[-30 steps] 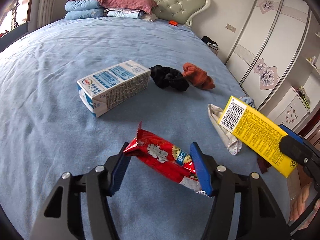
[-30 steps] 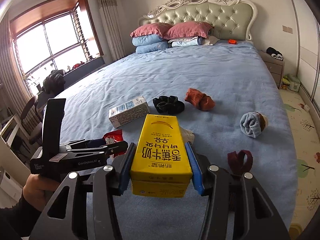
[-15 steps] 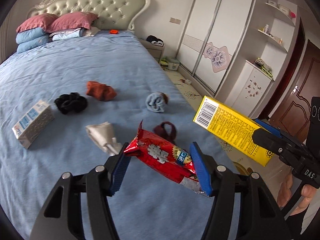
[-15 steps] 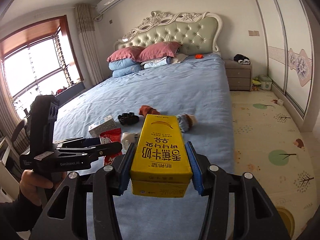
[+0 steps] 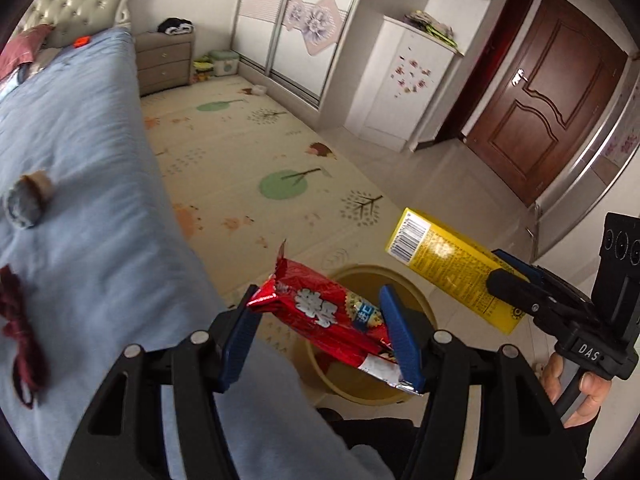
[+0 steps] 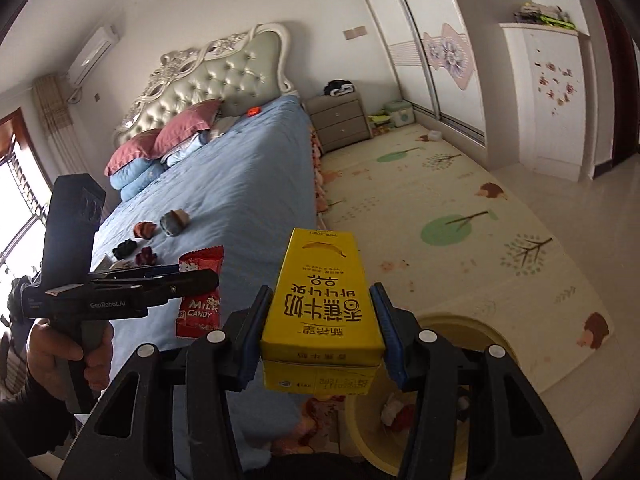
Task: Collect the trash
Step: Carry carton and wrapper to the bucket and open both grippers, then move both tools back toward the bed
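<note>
Closest in, the left gripper (image 5: 320,334) has its blue pads clamped on a crinkly red foil candy wrapper (image 5: 328,316), held slantwise above the round yellow bin (image 5: 416,300) at the foot of the bed. Just to its right, the right gripper (image 6: 322,334) pinches a stiff yellow milk carton (image 6: 322,300) between its pads, square-edged and glossy, with the bin's rim (image 6: 472,326) showing beneath and some crumpled scraps already inside. The rumpled blue bedspread (image 5: 92,216) ends in a soft edge right beside the bin. On it lie a dark red hair tie (image 5: 18,320) and a rolled grey sock (image 5: 26,200). Beyond stretches an open, smooth cream play mat (image 5: 280,160), printed with trees, running to the grey nightstand (image 5: 164,62), the sliding wardrobe and a brown panelled door (image 5: 544,92).
</note>
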Tool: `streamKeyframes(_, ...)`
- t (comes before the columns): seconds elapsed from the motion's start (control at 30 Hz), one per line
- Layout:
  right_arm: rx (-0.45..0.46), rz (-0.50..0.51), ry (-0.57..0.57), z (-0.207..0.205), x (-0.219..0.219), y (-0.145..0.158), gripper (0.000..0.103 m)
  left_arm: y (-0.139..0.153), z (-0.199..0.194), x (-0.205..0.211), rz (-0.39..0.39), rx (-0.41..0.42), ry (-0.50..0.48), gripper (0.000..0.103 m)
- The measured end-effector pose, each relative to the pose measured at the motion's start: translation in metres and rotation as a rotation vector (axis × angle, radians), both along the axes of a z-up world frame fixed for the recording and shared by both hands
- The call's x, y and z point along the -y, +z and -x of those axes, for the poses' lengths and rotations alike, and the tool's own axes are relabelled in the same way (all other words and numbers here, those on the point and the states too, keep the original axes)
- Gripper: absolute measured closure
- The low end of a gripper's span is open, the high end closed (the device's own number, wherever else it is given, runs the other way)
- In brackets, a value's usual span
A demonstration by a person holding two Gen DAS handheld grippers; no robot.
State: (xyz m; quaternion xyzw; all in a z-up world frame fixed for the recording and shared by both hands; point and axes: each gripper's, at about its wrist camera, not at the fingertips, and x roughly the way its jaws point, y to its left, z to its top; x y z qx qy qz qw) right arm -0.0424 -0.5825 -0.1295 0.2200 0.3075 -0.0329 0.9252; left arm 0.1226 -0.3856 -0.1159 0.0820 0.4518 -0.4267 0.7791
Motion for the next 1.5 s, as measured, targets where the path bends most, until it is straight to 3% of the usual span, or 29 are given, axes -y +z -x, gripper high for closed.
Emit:
streamKeyframes(0.13,-0.05,-0.047,-0.067,0.018,0.035,-0.034,0.054,-0.033,0.015,0.057,-0.079,-0.047,-0.096,0.042)
streamKeyframes(0.37,-0.145,-0.093,-0.146,0.04,0.078,-0.086,0.054,-0.075,0.023,0.118,-0.173,-0.115,-0.169,0.042)
streamKeyframes(0.67,-0.194,-0.169,-0.162,0.05,0.099,-0.126,0.054,-0.114,0.021,0.146,-0.235,-0.22,-0.217,0.042)
streamKeyframes(0.77,-0.22,-0.167,-0.155,0.046,0.103,-0.132,0.053,-0.121,0.015,0.148,-0.235,-0.264,-0.206,0.035)
streamKeyframes(0.83,-0.258,-0.162,-0.164,0.042,0.103,-0.135,0.032,-0.126,0.01,0.148,-0.244,-0.282,-0.175,0.026)
streamKeyframes(1.0,-0.27,-0.16,-0.165,0.042,0.101,-0.145,0.03,-0.133,0.007,0.145,-0.261,-0.318,-0.169,0.021)
streamKeyframes(1.3,-0.259,-0.167,-0.142,0.043,0.097,-0.136,0.035,-0.124,0.019,0.146,-0.254,-0.267,-0.211,0.021)
streamKeyframes(1.5,-0.232,-0.158,-0.139,0.042,0.088,-0.119,0.035,-0.099,0.024,0.136,-0.205,-0.219,-0.208,0.021)
